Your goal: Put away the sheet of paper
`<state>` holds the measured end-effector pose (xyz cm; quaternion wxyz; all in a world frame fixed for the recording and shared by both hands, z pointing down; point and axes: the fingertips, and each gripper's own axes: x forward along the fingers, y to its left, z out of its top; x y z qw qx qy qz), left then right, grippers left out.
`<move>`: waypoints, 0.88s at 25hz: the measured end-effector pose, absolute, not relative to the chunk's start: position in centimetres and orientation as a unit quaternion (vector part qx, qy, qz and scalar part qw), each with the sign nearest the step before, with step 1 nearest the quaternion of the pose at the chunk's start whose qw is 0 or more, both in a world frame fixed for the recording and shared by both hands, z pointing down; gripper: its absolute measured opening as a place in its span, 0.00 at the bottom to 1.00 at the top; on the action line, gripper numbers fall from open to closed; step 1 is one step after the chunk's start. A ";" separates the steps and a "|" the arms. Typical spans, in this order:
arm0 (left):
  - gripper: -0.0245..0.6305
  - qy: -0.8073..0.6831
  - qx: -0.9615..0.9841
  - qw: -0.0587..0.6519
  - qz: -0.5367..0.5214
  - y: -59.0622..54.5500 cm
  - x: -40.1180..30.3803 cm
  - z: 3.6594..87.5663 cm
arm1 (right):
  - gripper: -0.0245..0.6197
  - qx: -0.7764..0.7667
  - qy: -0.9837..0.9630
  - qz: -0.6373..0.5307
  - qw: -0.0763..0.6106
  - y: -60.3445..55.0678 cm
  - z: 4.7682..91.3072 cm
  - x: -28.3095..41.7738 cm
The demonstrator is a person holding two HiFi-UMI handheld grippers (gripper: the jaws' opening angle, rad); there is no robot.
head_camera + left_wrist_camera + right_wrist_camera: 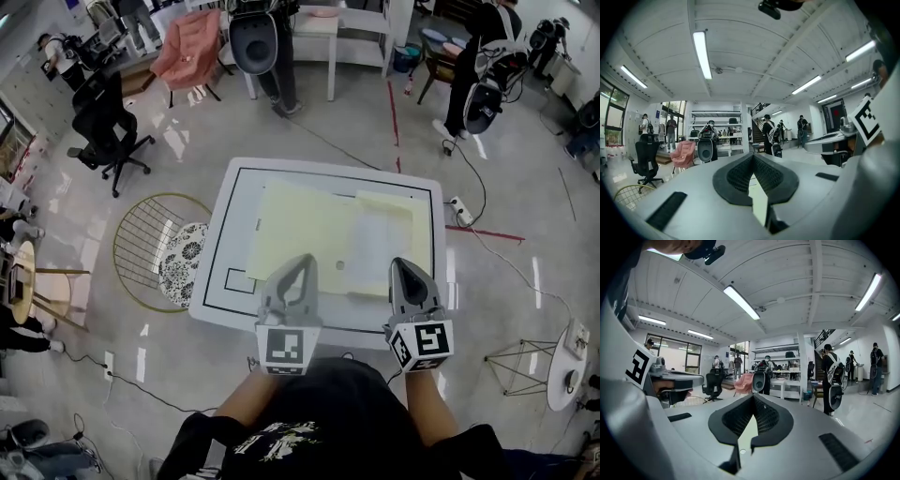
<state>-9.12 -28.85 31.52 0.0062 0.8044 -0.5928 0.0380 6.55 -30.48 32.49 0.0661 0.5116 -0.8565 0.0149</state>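
The left gripper [302, 262] and right gripper [402, 263] are hovering over the near edge of the glossy white counter [225, 307], jaws pressed together, gripping nothing. The thin white sheet of paper [376, 248] is lying flat on an open pale-yellow folder [298, 223].

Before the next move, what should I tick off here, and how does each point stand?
1. The sheet of paper is in view on the open yellow folder: ok.
2. The yellow folder lies fully on the table: ok.
3. The left gripper is empty: ok, jaws together.
4. The right gripper is empty: ok, jaws together.
5. Jaws apart for a grasp: not ok.
6. Sheet loose, not clipped in: cannot tell.
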 end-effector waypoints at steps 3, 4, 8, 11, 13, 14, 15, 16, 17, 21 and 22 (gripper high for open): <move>0.04 -0.605 0.795 0.008 0.036 -28.7 -8.8 31.4 | 0.03 0.502 -0.862 0.005 0.068 -30.6 32.0 6.9; 0.04 -0.608 0.793 0.007 0.037 -28.7 -8.7 31.4 | 0.03 0.499 -0.864 0.002 0.068 -30.7 31.9 7.1; 0.04 -0.621 0.783 0.008 0.042 -28.7 -8.4 31.7 | 0.03 0.491 -0.869 -0.003 0.070 -31.1 31.6 7.6; 0.04 -0.625 0.780 0.007 0.044 -28.7 -7.9 31.4 | 0.03 0.485 -0.872 -0.007 0.069 -31.0 31.4 7.9; 0.04 -0.624 0.780 0.007 0.045 -28.7 -7.4 31.3 | 0.03 0.482 -0.874 -0.004 0.067 -30.8 31.6 8.1; 0.04 -0.624 0.780 0.007 0.047 -28.7 -7.2 31.3 | 0.03 0.479 -0.875 -0.002 0.068 -30.7 31.8 8.0; 0.04 -0.624 0.780 0.007 0.048 -28.7 -7.1 31.4 | 0.03 0.476 -0.877 -0.001 0.068 -30.6 31.9 8.0; 0.04 -0.624 0.779 0.008 0.050 -28.7 -6.9 31.5 | 0.03 0.474 -0.878 0.000 0.069 -30.5 32.1 8.0; 0.04 -0.625 0.779 0.009 0.051 -28.8 -6.8 31.6 | 0.03 0.472 -0.879 -0.001 0.069 -30.4 32.2 8.0; 0.04 -0.626 0.778 0.013 0.051 -28.7 -6.1 31.9 | 0.03 0.471 -0.879 0.002 0.074 -30.1 32.4 8.6; 0.04 -0.626 0.778 0.013 0.051 -28.7 -5.9 31.9 | 0.03 0.471 -0.879 0.003 0.075 -30.1 32.3 8.8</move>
